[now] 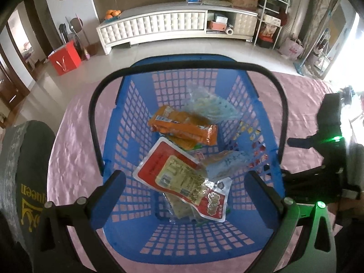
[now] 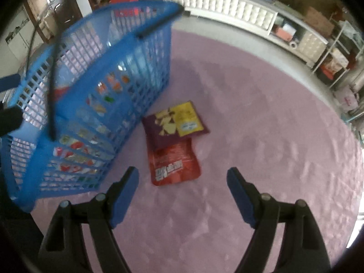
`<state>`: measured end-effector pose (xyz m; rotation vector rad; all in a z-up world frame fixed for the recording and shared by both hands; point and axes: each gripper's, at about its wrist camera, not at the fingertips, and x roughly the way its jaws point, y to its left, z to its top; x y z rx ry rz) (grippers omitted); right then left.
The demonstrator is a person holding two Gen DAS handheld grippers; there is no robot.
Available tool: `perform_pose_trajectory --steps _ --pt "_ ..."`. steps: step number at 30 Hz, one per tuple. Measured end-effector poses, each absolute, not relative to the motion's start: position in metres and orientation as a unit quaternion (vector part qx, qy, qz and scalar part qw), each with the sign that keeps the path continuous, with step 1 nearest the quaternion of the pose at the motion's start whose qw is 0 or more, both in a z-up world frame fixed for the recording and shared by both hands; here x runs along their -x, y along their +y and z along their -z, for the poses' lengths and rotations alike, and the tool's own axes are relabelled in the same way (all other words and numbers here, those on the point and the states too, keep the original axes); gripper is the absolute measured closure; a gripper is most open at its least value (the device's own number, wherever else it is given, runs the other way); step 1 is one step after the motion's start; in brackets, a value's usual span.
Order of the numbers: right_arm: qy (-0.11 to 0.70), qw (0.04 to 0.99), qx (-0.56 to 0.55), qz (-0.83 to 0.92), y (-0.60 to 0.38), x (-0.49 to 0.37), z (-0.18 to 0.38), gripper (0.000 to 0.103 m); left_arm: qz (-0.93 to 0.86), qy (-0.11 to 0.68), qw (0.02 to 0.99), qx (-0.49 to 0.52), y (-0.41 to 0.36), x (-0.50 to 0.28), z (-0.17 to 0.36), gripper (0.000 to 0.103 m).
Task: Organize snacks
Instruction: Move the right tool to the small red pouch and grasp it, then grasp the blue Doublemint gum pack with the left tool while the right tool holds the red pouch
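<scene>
A blue plastic lattice basket (image 1: 136, 118) with black hoop handles (image 1: 95, 113) stands on the pink quilted bed (image 1: 68, 136), near its far edge. Inside it lie an orange foil snack packet (image 1: 184, 127), a pale blue clear-film packet (image 1: 211, 107), a red-and-white vacuum pouch of tofu (image 1: 173, 173) and another red-printed pouch (image 1: 213, 204) beneath it, piled loosely on the basket floor.

The left gripper (image 1: 185, 182) hovers directly above the basket mouth, looking down, its jaws spread wide and holding nothing. The right gripper (image 2: 183, 184) hangs low over the bed just beside the basket's side wall (image 2: 102, 104), its jaws also wide apart and empty.

Ahead of the right gripper, a purple-and-yellow chip bag (image 2: 176, 122) lies partly on top of a flat red snack pouch (image 2: 175, 166), both close to the basket's foot. To their right the bed is bare cover out to its edge.
</scene>
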<state>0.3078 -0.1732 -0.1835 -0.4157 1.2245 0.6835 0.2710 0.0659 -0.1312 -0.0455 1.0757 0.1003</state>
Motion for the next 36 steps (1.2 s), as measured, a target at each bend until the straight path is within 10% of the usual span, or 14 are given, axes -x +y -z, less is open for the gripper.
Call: perform_pose_trajectory --steps 12,18,36 --pt "0.557 0.722 0.213 -0.351 -0.138 -0.324 0.222 0.022 -0.042 0.511 0.858 0.021 0.064 -0.274 0.134 0.000" --pt "0.539 0.717 0.247 -0.367 -0.145 -0.310 0.216 0.068 -0.047 0.506 0.859 0.055 0.072 -0.269 0.134 0.000" --pt "0.556 0.733 0.196 -0.339 -0.206 -0.256 0.194 0.083 -0.016 0.474 0.879 0.049 0.032 -0.233 0.101 0.000"
